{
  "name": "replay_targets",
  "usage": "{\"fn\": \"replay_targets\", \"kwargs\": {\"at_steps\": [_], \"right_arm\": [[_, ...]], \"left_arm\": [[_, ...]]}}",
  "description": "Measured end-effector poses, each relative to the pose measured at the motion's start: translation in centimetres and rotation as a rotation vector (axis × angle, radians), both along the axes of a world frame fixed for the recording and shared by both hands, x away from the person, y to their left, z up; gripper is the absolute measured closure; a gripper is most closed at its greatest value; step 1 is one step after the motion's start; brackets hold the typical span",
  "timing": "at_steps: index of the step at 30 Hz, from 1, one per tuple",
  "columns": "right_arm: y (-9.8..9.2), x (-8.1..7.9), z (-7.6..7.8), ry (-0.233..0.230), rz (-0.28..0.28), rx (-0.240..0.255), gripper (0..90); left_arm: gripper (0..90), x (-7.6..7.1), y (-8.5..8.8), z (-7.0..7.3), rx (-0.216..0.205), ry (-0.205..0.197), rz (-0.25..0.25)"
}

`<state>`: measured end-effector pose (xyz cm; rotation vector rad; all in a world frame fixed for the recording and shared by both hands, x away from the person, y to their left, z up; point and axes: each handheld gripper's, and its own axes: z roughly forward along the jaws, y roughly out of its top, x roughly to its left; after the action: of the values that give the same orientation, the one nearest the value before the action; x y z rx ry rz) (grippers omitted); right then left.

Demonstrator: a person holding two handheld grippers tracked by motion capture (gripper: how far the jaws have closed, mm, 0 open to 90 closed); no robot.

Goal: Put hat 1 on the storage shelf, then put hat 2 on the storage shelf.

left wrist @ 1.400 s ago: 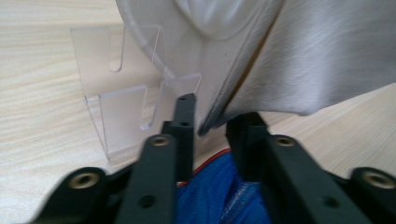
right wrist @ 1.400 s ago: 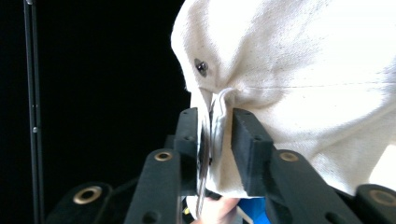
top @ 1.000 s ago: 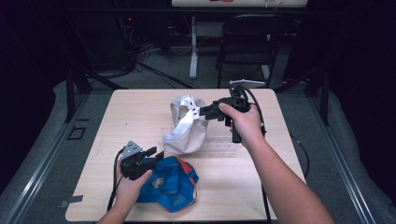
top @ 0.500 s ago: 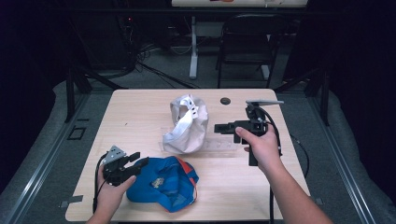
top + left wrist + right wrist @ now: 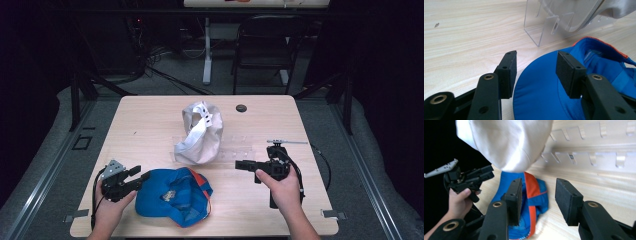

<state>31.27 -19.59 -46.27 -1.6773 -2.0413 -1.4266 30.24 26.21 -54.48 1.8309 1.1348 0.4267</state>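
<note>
- On the wooden table (image 5: pixel 150 125), near its front edge, lies a blue cap (image 5: pixel 172 195) with orange trim, crown side down, its inside and brim facing up.
- Left gripper (image 5: pixel 136 176) sits at the front left corner, held in the person's left hand (image 5: pixel 111 207), its jaws pointing right at the blue cap's brim.
- From the left gripper view, the jaws stand wide apart with nothing between the pads; one pad is over bare wood, the other hangs over the blue brim (image 5: pixel 541 92), and whether it touches the fabric I cannot tell.
- Just behind the blue cap, toward the middle of the table, a white cap (image 5: pixel 202 132) rests propped on a clear acrylic stand (image 5: pixel 235 150), strap and opening turned up and to the left.
- That clear stand (image 5: pixel 549 27) shows close up in the left gripper view, with the white cap's brim (image 5: pixel 584 12) sitting on top of it.
- Over on the right, the right gripper (image 5: pixel 241 164) is held above the table in the person's right hand (image 5: pixel 282 187), jaws aimed left toward the two caps, well apart from both.
- Right gripper view: jaws spread open and empty, the white cap (image 5: pixel 506 142) up ahead, the blue cap (image 5: pixel 534 192) seen between the pads farther off, the slotted stand (image 5: pixel 599 157) running along the right.
- Also there, the left gripper (image 5: pixel 489 172) and its hand (image 5: pixel 459 202) show across the way.
- A small dark round disc (image 5: pixel 241 108) sits near the table's far edge.
- A black cable (image 5: pixel 320 160) trails from the right gripper toward the table's right edge.
</note>
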Motion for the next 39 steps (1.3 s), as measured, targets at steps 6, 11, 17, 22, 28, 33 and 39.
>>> {"fn": "replay_targets", "kwargs": {"at_steps": [6, 11, 17, 22, 28, 33, 39], "right_arm": [[-0.1, -1.1, -2.9, 0.007, -0.008, -0.013, 58.8], [0.3, -1.6, -5.0, 0.029, -0.005, 0.005, 59.4], [1.7, -1.7, -6.0, 0.043, 0.034, -0.007, 59.2], [2.8, -2.0, -6.8, 0.048, 0.062, -0.016, 58.9], [4.1, -2.0, -8.0, 0.08, 0.116, -0.03, 58.7], [5.0, -1.6, -8.6, 0.113, 0.164, -0.005, 58.1], [6.1, -1.2, -9.2, 0.152, 0.213, -0.004, 57.5]], "left_arm": [[50.5, 0.1, 0.2, -0.3, 0.001, 0.013, 0.01], [50.6, 0.2, 0.5, -0.4, 0.013, 0.03, 0.021], [50.4, 0.2, 0.6, -0.6, 0.012, 0.022, 0.029], [50.4, 0.1, 0.6, -0.7, 0.016, 0.033, 0.02], [50.5, -0.2, 0.8, -0.9, 0.019, 0.032, 0.03], [50.4, -1.0, 1.6, -0.8, 0.02, 0.029, 0.049], [50.4, -1.8, 2.4, -0.8, 0.026, 0.025, 0.067]]}}
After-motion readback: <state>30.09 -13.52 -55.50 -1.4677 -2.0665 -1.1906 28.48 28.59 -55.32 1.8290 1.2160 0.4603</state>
